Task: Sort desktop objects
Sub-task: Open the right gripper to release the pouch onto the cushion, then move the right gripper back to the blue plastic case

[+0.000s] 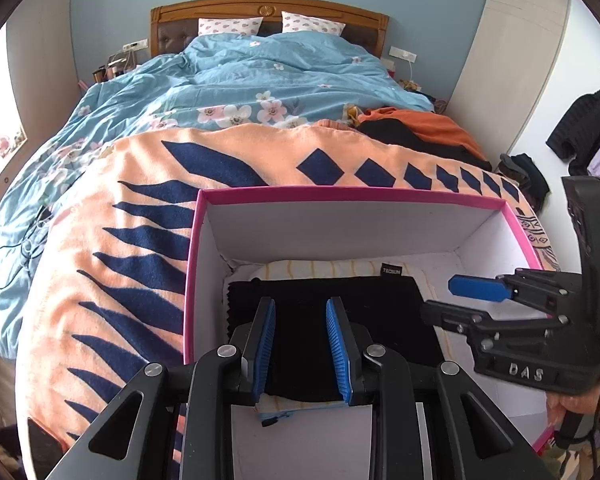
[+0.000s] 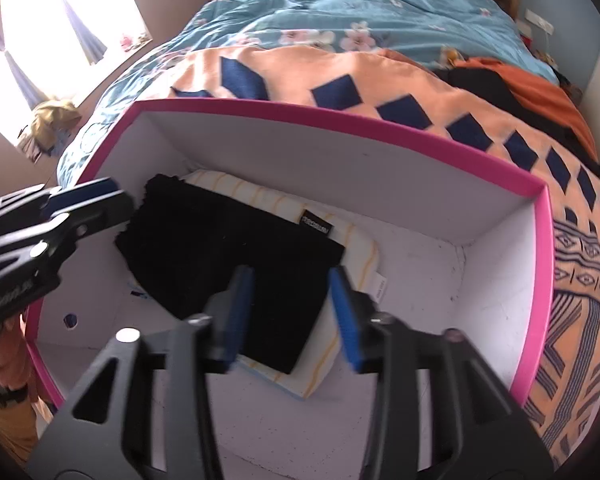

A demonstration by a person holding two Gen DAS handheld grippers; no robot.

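Black cloth (image 1: 324, 316): folded flat on the striped towel (image 2: 340, 364) inside your pink-rimmed box (image 1: 352, 193), so the pile stays tidy.
Left tongs (image 1: 300, 350): slightly parted over it, gripping nothing.
Right tongs (image 2: 292, 320): wider apart, empty.

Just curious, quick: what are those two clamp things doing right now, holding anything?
Left tool: open, holding nothing, above the black cloth.
Right tool: open, holding nothing, over the same cloth.
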